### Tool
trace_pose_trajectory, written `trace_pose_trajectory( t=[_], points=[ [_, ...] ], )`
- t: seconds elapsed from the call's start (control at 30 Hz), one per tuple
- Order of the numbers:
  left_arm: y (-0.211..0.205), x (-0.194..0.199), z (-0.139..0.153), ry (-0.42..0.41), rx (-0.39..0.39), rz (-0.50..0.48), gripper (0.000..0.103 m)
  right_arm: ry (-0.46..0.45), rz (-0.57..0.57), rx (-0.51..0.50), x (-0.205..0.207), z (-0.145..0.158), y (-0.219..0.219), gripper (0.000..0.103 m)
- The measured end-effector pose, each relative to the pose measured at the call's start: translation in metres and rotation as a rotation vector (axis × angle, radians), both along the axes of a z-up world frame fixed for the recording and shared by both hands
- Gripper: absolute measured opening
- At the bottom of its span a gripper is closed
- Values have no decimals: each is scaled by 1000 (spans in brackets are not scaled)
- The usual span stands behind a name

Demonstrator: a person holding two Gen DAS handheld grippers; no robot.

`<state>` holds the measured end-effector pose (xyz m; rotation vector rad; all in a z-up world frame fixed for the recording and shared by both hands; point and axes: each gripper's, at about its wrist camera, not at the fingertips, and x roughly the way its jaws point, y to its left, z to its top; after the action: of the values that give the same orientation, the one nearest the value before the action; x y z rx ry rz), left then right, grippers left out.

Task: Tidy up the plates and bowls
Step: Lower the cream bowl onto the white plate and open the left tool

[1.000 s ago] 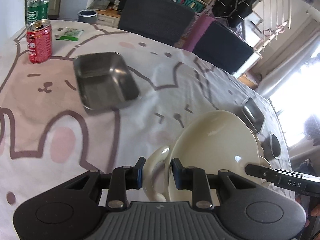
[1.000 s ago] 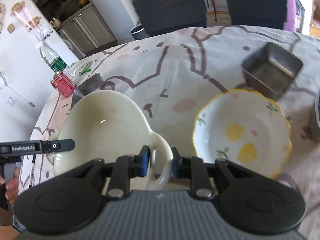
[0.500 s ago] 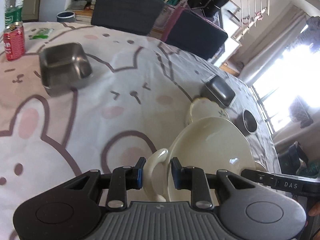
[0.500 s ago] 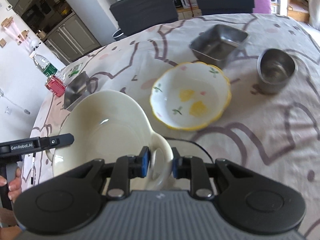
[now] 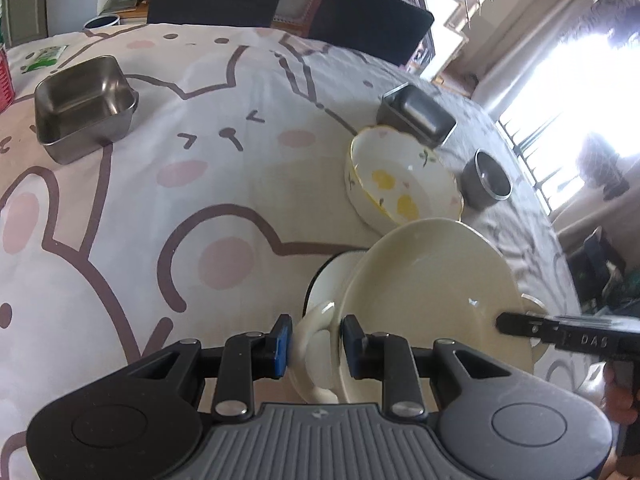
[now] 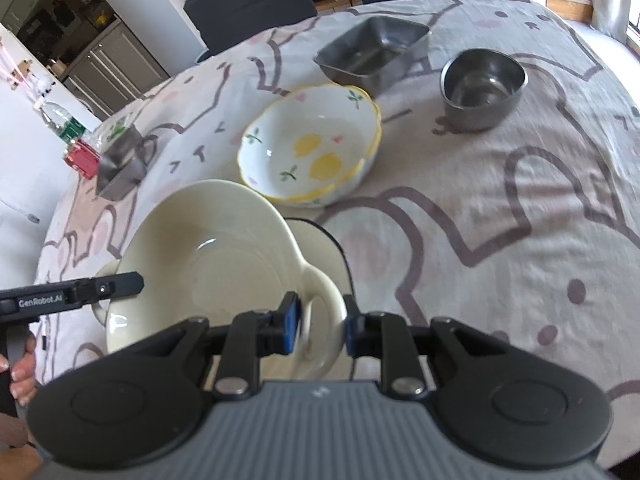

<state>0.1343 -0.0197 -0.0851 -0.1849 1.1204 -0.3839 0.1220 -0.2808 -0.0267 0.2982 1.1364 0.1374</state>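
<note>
Both hand-held grippers (image 5: 312, 340) (image 6: 319, 326) clamp downward-tilted on handles.

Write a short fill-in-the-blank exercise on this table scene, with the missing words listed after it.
1. Each gripper is shut on a ____ of the cream bowl.
2. The floral bowl has ____ blotches painted inside.
3. The round steel bowl holds ____.
4. Under the cream bowl shows a white plate with a ____ rim line.

Missing words: handle; yellow; nothing; dark

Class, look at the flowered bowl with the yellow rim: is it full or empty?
Empty. The flowered bowl sits upright on the tablecloth, and its whole painted inside shows, with nothing in it.
</note>
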Motion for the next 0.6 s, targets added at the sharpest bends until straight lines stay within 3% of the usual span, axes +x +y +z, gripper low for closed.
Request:
trace_pose_trajectory(
  t=[0.1, 0.13, 0.17, 0.2, 0.23, 0.33, 0.6],
  points=[
    [-2, 1, -4, 4, 4, -4, 27, 12, -6, -13, 2, -5, -1, 24],
    [-2, 2, -2, -12, -1, -12, 13, 14, -3, -7, 3, -7, -1, 23],
    [-3, 2, 0, -19, -57, -43, 1, 8, 2, -8, 4, -7, 0, 23],
    [-4, 3, 3, 8, -129, -60, 1, 6, 14, -8, 5, -6, 2, 21],
    [-7, 2, 5, 14, -150, -68, 1, -6, 23, 13, 5, -5, 4, 20],
    [-22, -4, 9, -28, -95, -126, 1, 4, 33, 24, 6, -3, 10, 19],
    [-4, -1, -2, -2, -68, -83, 1, 36, 31, 37, 10, -17, 4, 22]
  ],
)
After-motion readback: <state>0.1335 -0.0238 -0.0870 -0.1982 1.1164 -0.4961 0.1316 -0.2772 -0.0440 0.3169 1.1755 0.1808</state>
